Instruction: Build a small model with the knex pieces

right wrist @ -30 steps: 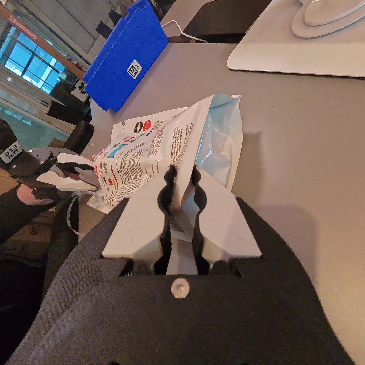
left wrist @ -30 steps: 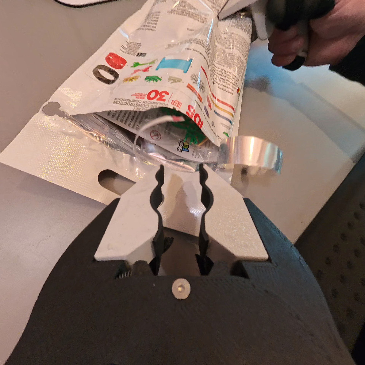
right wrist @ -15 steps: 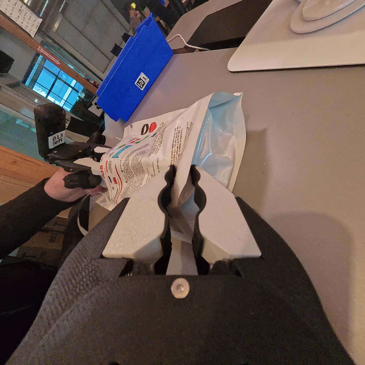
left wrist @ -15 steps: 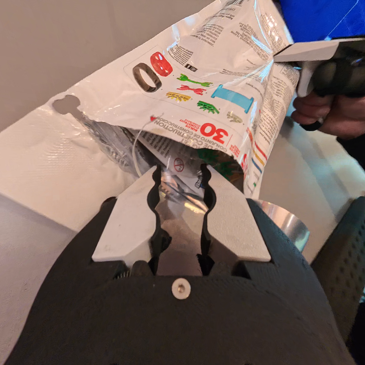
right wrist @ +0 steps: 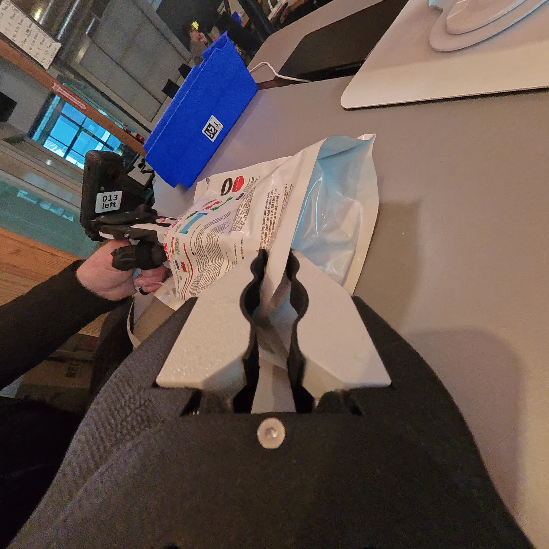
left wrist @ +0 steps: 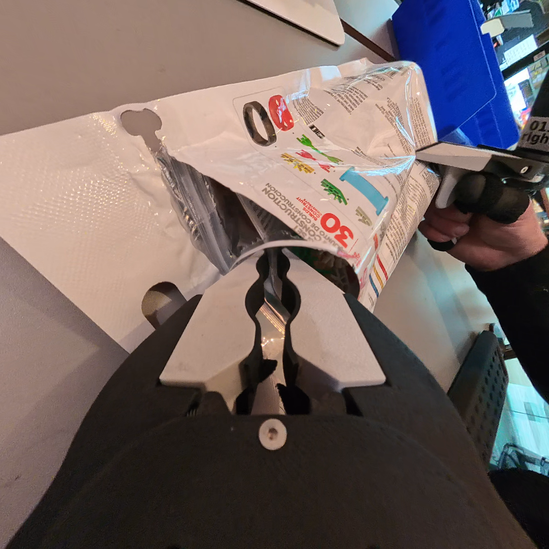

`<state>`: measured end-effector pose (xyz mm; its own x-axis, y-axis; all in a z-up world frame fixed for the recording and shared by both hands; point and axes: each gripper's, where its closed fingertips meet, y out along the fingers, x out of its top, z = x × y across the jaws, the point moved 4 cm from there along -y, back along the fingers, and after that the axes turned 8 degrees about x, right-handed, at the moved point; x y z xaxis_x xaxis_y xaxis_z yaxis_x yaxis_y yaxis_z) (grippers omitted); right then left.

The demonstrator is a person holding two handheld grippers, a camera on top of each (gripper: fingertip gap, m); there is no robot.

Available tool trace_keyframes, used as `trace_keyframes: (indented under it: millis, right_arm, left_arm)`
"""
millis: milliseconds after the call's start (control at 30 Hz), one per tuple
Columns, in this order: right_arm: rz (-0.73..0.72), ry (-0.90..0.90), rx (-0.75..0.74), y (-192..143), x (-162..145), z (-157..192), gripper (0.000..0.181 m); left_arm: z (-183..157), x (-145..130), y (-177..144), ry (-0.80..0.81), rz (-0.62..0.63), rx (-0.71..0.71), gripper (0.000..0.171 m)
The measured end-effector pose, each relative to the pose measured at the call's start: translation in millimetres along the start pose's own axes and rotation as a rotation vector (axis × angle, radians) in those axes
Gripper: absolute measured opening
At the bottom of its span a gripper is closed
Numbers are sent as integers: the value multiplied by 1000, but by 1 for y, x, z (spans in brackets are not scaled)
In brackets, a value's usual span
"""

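Note:
A white printed plastic bag [left wrist: 208,124] lies on the grey table [left wrist: 89,44], its torn mouth facing my left gripper [left wrist: 273,261]. The left gripper is at that mouth, its fingers closed on a shiny silvery strip [left wrist: 274,312] that runs out of the opening; dark contents show inside. My right gripper [right wrist: 274,261] is shut on the bag's [right wrist: 243,214] far end and holds it raised off the table. The right gripper also shows at the upper right of the left wrist view [left wrist: 445,160]. The left gripper shows in a hand at the left of the right wrist view [right wrist: 142,228].
A blue bin [right wrist: 202,118] stands behind the bag, also in the left wrist view [left wrist: 451,74]. A flat white board [right wrist: 445,74] with a round white thing on it lies at the table's back. A black perforated chair [left wrist: 481,386] is past the table edge. There is about 20 cm between the tips of the two grippers.
My left gripper moved forward to the bag's mouth and its fingers narrowed onto the silvery strip. The right gripper kept its hold and lifted the bag's far end a little.

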<state>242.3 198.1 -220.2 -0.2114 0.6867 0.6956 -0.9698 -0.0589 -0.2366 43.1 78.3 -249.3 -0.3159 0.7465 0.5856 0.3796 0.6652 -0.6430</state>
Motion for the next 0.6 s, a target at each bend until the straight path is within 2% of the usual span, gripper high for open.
trace_keyframes:
  millis: [300,600]
  right_arm:
    - [-85,-4,-70,-29,-17,18,7]
    - [-143,19,-83,-49,-24,35,4]
  left_arm:
    - [-18,-8,3,100,38,-66,4]
    - [-33,-16,2,228,37,-104,20]
